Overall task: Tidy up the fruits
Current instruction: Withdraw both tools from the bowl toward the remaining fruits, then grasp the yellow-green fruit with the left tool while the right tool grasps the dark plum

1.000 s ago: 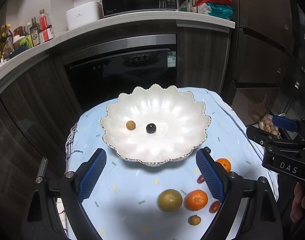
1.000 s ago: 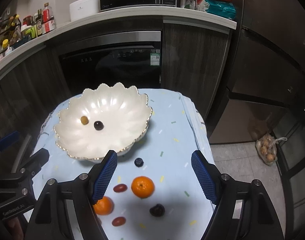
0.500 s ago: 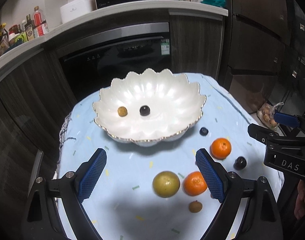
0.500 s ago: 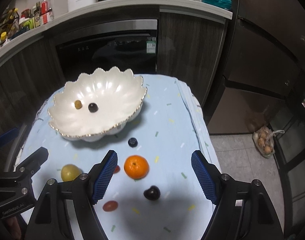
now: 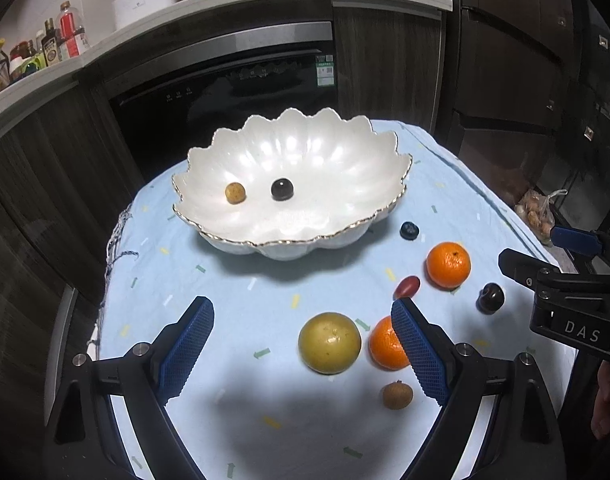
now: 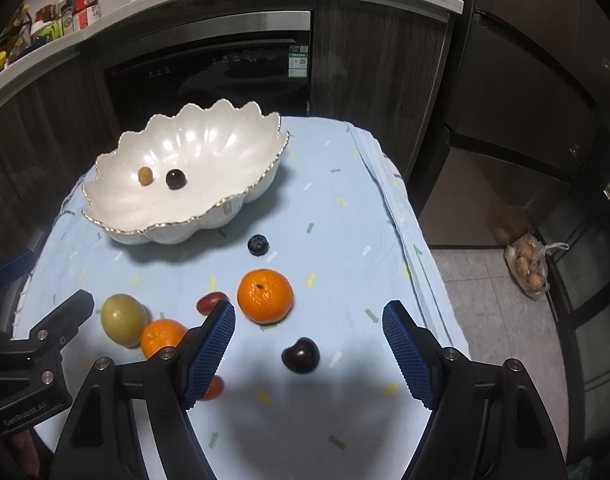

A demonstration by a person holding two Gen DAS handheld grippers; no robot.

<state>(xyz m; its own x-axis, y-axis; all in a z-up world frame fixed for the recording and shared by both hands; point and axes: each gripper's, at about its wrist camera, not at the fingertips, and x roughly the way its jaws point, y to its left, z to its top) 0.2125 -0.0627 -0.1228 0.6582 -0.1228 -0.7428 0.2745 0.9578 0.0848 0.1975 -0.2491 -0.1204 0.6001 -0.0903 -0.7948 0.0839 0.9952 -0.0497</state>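
A white scalloped bowl [image 5: 345, 168] [image 6: 225, 148] on a light blue cloth holds a small tan fruit [image 5: 235, 192] and a dark round fruit [image 5: 281, 189]. On the cloth in front lie a yellow-green fruit [image 5: 329, 342], two oranges [image 5: 448, 265] [image 5: 385, 344], a red grape [image 5: 406, 285], a blueberry [image 5: 409, 230], a dark cherry [image 6: 300, 355] and a brown longan [image 5: 397, 395]. My left gripper [image 5: 303, 346] is open and empty, above the yellow-green fruit. My right gripper [image 6: 308, 350] is open and empty, above the cherry.
The cloth-covered table [image 6: 345, 200] ends at the right and far sides. Dark cabinets and an oven [image 5: 233, 80] stand behind it. A bag of produce [image 6: 529, 264] lies on the floor at the right. Bottles [image 5: 57, 44] stand on the counter.
Both grippers have pulled back from the bowl and toward the loose fruit, which now shows larger and nearer. Both stay open and empty.
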